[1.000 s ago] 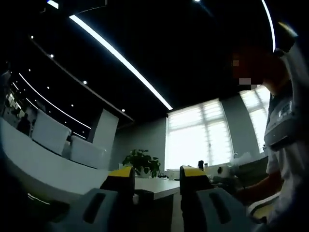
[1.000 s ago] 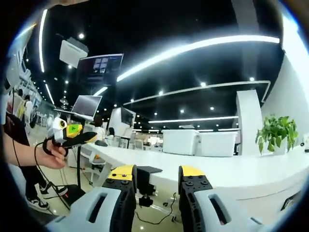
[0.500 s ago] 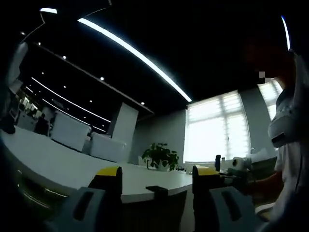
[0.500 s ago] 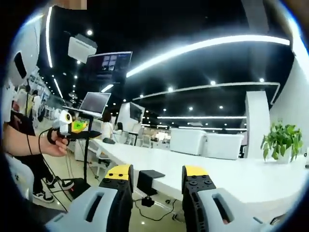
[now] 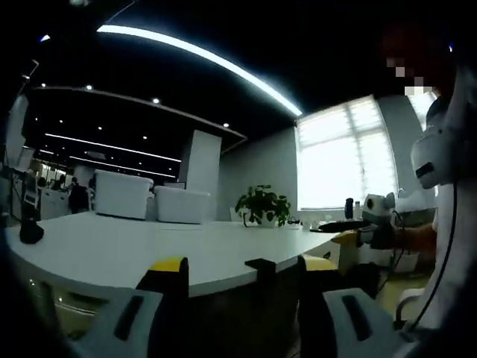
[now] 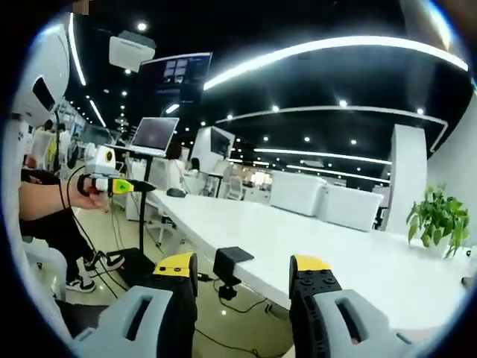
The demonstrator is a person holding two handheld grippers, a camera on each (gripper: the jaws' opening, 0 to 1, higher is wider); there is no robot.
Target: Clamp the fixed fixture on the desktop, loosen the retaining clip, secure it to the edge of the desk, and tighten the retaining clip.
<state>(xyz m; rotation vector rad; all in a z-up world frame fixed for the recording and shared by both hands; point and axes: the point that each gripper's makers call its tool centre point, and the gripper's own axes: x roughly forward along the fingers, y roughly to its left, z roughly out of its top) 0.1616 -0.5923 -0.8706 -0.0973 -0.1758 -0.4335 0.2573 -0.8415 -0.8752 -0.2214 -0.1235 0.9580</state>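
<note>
Black and blocky, the one clamp (image 6: 230, 262) I can see sits on the near edge of the white desk (image 6: 328, 253), its screw hanging below the edge. In the right gripper view it lies between my right gripper's (image 6: 246, 274) two yellow-tipped jaws, which stand wide apart with nothing in them. In the left gripper view the same clamp (image 5: 261, 264) shows at the desk (image 5: 134, 250) edge between the left gripper's (image 5: 242, 270) jaws, also spread and empty. The other gripper (image 6: 110, 181) shows at 9 o'clock in the right gripper view, held in a hand (image 6: 89, 197). One potted plant (image 6: 436, 224) stands at 3 o'clock. Two white seat backs (image 5: 145, 200) sit behind the desk, and one small dark object (image 5: 30, 230) rests on it at 9 o'clock.
</note>
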